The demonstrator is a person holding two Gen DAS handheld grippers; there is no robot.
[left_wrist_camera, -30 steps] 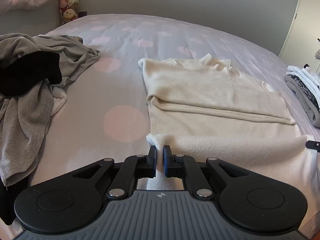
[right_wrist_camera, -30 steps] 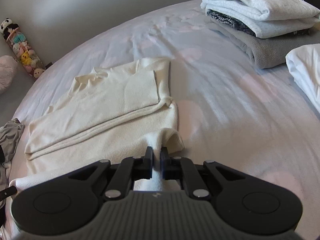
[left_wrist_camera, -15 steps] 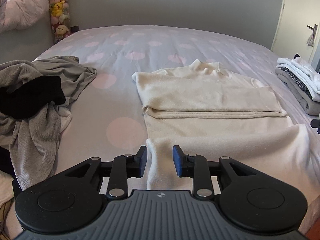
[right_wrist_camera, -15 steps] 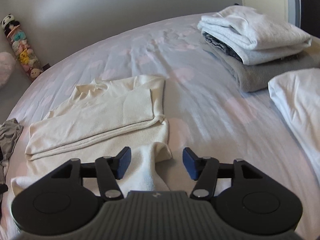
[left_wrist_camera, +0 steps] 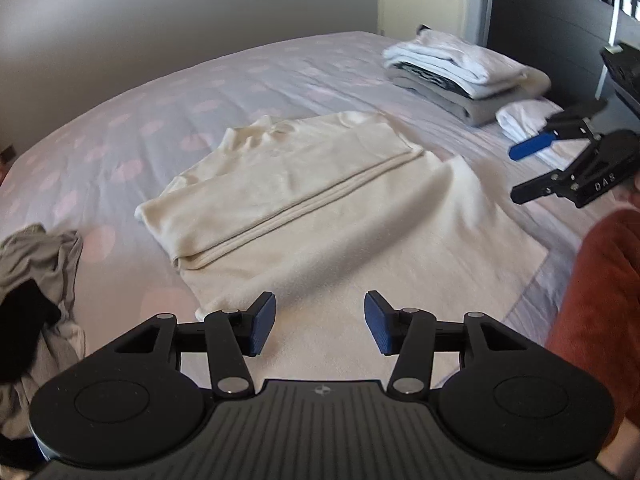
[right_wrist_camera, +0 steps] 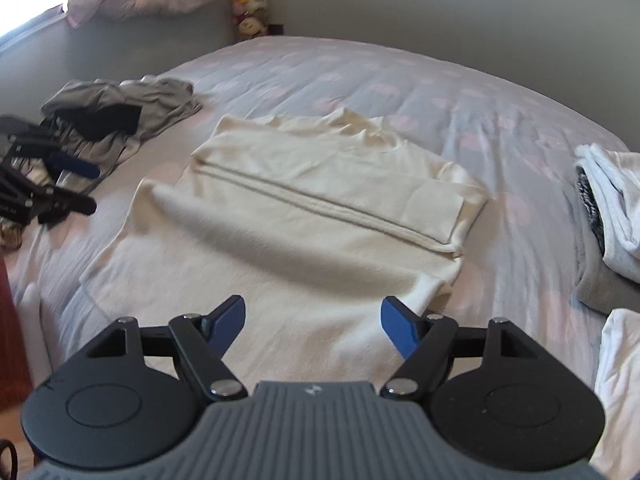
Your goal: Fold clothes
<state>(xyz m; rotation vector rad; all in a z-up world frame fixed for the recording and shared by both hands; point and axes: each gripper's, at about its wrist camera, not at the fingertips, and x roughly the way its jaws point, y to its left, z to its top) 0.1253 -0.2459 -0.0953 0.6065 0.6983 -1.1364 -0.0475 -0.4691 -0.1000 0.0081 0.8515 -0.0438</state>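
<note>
A cream sweater (left_wrist_camera: 304, 208) lies partly folded on the bed, its sleeves laid across the chest and its lower half spread flat toward me. My left gripper (left_wrist_camera: 319, 326) hovers open above the near hem with nothing between its fingers. In the right wrist view the same sweater (right_wrist_camera: 320, 216) fills the middle, and my right gripper (right_wrist_camera: 312, 326) hangs open over its near edge. Each gripper shows at the side of the other's view: the right gripper (left_wrist_camera: 560, 160) and the left gripper (right_wrist_camera: 44, 184).
A stack of folded clothes (left_wrist_camera: 460, 72) and a white folded piece (left_wrist_camera: 524, 120) sit at the bed's right side. A heap of grey and black clothes (right_wrist_camera: 116, 116) lies to the left. A person's rust sleeve (left_wrist_camera: 596, 300) is close on the right. Spotted bedsheet (left_wrist_camera: 200, 100) lies beyond.
Both grippers were shut on the sweater's hem corners, then opened and let it drop. They have since lifted back and swung inward, so each now faces the garment's middle.
</note>
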